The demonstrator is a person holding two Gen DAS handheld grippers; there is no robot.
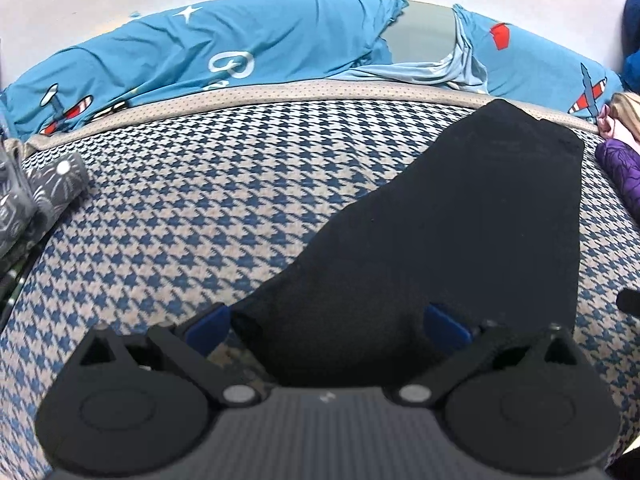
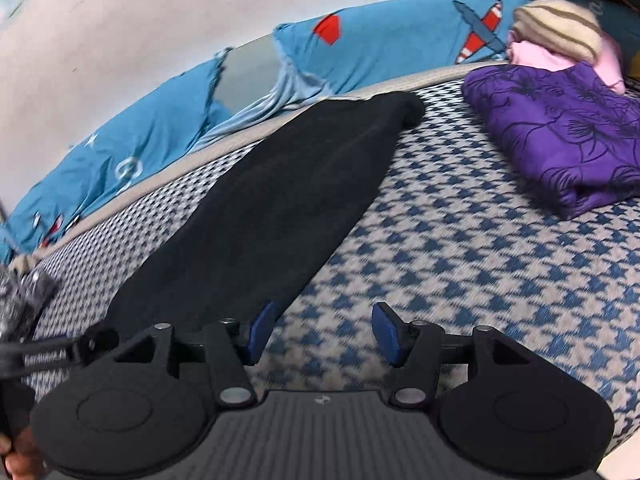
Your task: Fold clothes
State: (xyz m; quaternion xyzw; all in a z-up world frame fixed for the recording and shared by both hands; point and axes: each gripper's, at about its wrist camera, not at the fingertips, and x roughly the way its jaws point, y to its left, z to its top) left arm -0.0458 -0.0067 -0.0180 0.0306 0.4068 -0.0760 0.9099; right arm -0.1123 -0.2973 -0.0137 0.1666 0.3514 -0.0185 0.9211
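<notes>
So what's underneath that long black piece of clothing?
The black garment lies flat on the blue and beige houndstooth bedcover, which shows all around it. Whether anything else lies beneath it cannot be seen; the cloth covers that patch.
</notes>
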